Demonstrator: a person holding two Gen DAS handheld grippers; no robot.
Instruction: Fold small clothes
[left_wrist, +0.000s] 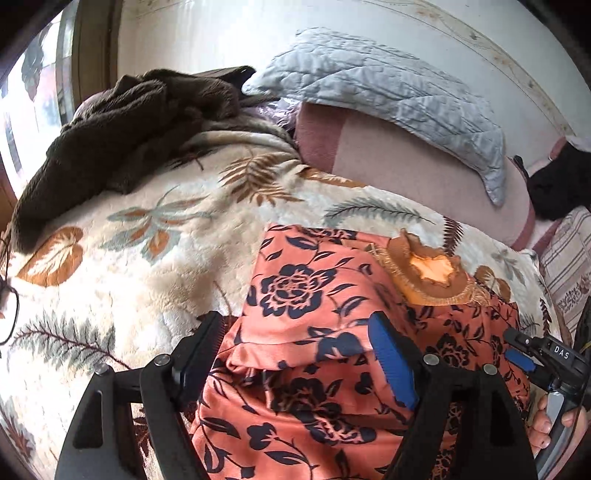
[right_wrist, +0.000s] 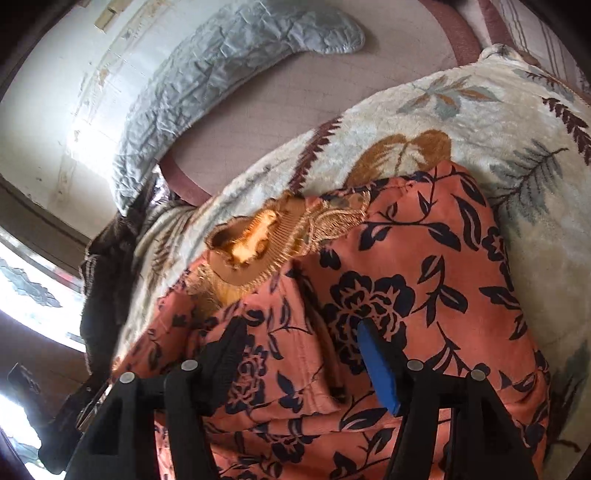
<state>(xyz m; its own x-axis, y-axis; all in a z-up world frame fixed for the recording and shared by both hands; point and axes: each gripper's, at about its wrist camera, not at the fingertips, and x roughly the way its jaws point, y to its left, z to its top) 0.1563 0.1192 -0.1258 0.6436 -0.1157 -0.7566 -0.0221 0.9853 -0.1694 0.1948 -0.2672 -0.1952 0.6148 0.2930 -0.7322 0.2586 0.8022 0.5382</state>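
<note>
A small orange dress (left_wrist: 325, 295) with a dark navy flower print lies partly folded on the bed, on top of a cream fleece blanket (left_wrist: 140, 258) patterned with leaves. Its gold-trimmed neckline (left_wrist: 432, 273) points toward the far end of the bed. A folded edge of the cloth runs across just in front of my left gripper (left_wrist: 299, 339). The jaws of that gripper stand released and wide apart above the fabric, grasping nothing. My right gripper (right_wrist: 303, 347) hangs over the same dress with its jaws also spread, one finger to each side of a raised fold, not pinching it. Beyond the dress lie a pale blue quilted pillow (left_wrist: 388, 99) on a pink sheet (left_wrist: 424, 166), and a dark brown fleece garment (left_wrist: 122, 125) bunched at the blanket's far left edge.
</note>
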